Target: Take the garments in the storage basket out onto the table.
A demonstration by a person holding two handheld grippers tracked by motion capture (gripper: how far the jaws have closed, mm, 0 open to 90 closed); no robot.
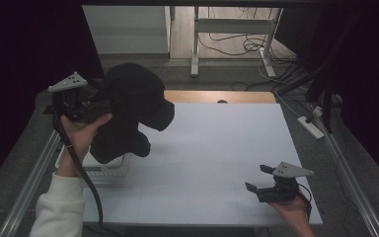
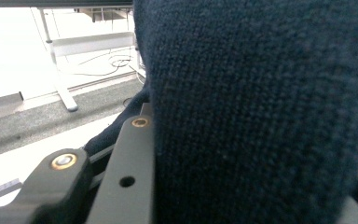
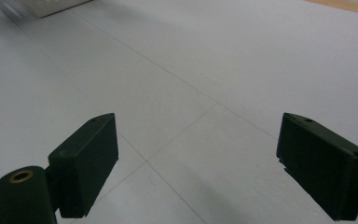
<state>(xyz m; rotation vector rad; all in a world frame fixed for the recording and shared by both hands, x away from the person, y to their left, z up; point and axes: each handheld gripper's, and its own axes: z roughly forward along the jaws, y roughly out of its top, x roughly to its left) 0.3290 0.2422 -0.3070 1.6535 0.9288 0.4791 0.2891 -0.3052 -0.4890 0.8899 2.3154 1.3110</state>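
- High view: the left gripper [image 1: 98, 106] holds a dark knitted garment [image 1: 128, 111] in the air over the left rear part of the white bench [image 1: 217, 163]. The garment hangs in a bunched mass, and its lowest fold dangles above a white basket [image 1: 109, 170] at the bench's left edge. To do this lift well, the hand should rise until the whole hem clears the basket rim before it carries the garment sideways; otherwise the cloth could snag and drag the basket.
- High view: the right gripper [image 1: 257, 178] rests low near the bench's front right corner, well apart from the garment, with its 2 fingers spread and nothing between them. It is free to take a hanging edge, which would help spread the bunch out.
- Left gripper view: navy knit [image 2: 261, 112] lies between the 2 fingers [image 2: 126, 172], which are clamped on a thick wad of it. How deep the cloth sits in the grip is hard to tell at this range. A thick wad can slip, so a steady squeeze and a slow move seem wise.
- Right gripper view: the fingers [image 3: 86, 163] stand wide apart just over bare bench, with the basket's corner [image 3: 42, 7] far off at the top left.
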